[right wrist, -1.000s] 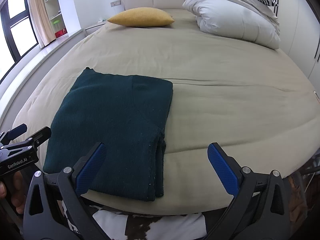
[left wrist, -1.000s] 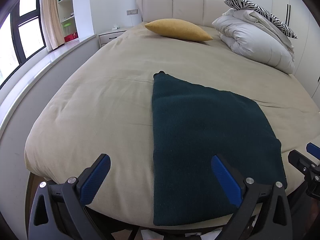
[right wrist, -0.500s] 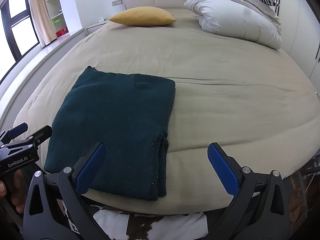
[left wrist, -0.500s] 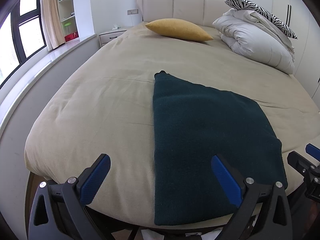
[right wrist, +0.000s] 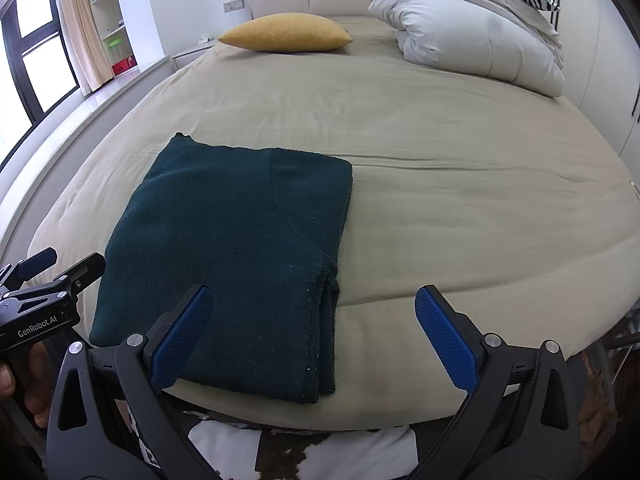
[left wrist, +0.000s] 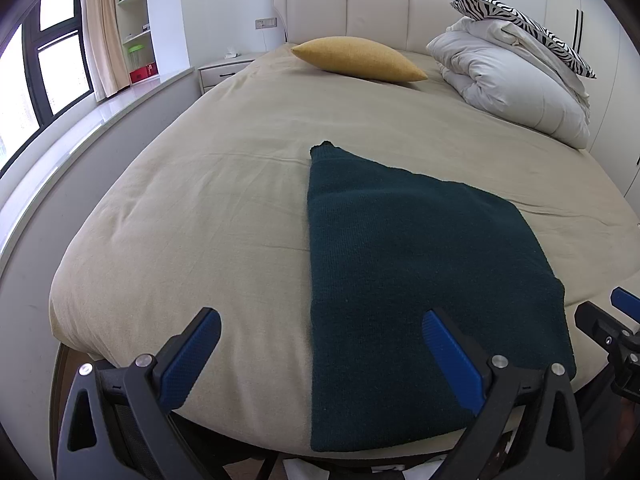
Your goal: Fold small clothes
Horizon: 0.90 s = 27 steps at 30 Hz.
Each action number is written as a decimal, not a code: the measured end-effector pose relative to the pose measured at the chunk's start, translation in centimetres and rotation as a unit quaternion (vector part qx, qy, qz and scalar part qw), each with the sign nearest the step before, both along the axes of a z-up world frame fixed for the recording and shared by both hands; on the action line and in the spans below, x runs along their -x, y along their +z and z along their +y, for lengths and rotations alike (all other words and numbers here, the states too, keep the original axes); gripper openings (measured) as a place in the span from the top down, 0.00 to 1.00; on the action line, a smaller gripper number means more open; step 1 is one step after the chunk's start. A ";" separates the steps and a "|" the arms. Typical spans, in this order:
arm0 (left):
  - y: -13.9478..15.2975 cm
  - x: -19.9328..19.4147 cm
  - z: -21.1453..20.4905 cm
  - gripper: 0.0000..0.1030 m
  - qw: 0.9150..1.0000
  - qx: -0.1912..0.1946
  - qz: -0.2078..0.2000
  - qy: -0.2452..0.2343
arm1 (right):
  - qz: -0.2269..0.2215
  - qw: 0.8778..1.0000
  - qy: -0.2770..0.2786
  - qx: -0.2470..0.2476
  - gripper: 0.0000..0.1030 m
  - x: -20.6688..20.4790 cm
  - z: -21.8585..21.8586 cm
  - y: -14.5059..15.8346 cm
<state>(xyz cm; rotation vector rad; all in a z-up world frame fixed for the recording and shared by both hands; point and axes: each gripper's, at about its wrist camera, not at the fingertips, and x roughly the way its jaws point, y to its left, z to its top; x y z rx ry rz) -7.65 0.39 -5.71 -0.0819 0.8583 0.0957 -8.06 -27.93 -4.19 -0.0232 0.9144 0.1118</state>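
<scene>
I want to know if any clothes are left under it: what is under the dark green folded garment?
The folded garment lies on the beige bedspread. Its own stacked layers show at the right edge; anything beneath them is covered.

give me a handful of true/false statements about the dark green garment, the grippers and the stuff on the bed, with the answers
1. The dark green garment lies folded near the foot edge of the bed. True.
2. The right gripper is clamped on the garment. False: its jaws are wide open and hold nothing.
3. The left gripper is open and holds nothing. True.
4. The yellow pillow rests on top of the garment. False: it lies far off, near the headboard.
5. A zebra-print pillow sits on the white duvet pile. True.
6. The garment is spread out in a single layer. False: stacked layers show at its right edge in the right wrist view.
</scene>
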 end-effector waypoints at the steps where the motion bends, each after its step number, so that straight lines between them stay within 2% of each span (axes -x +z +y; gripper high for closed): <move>1: 0.0 0.0 0.0 0.00 1.000 0.000 0.000 0.000 | 0.000 1.000 0.000 0.000 0.00 0.0 0.0 0.0; 27: -0.3 0.3 -0.2 0.00 1.000 0.001 0.002 0.003 | 0.002 1.000 -0.001 -0.002 0.00 0.0 0.2 0.0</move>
